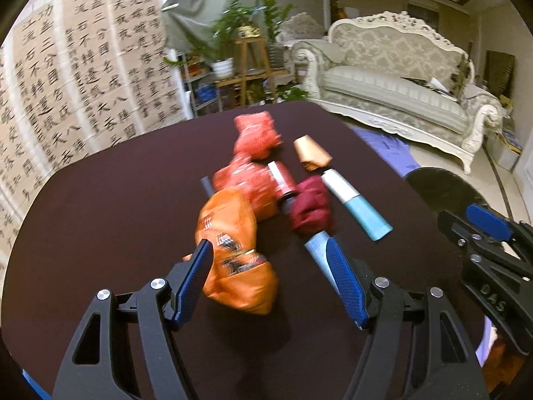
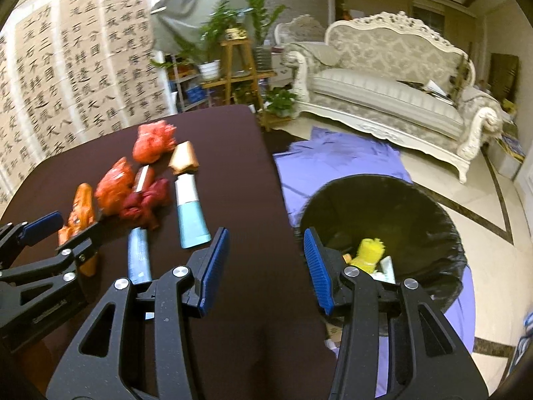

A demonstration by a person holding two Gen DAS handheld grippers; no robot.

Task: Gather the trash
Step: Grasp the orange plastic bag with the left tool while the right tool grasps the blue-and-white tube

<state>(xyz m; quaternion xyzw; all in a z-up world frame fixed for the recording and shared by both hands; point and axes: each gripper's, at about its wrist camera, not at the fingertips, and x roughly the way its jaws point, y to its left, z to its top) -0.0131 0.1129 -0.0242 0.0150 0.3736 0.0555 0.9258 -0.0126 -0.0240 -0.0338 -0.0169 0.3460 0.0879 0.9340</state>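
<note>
We are holding the left gripper (image 1: 269, 260) fingers wide apart and empty over the orange wrapper (image 1: 233, 250) on the bench (image 1: 100, 216), right gripper (image 2: 266, 253) fingers parted, gripping nothing, trash bin (image 2: 416, 206) just right.

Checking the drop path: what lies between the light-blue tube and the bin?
Only bare table. The right wrist view shows nothing between the tube and the bin.

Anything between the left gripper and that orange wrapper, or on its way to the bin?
Nothing visible blocks it. The left gripper is open over the orange wrapper. The bin stands open past the table edge; only the right gripper hovers near that path.
</note>
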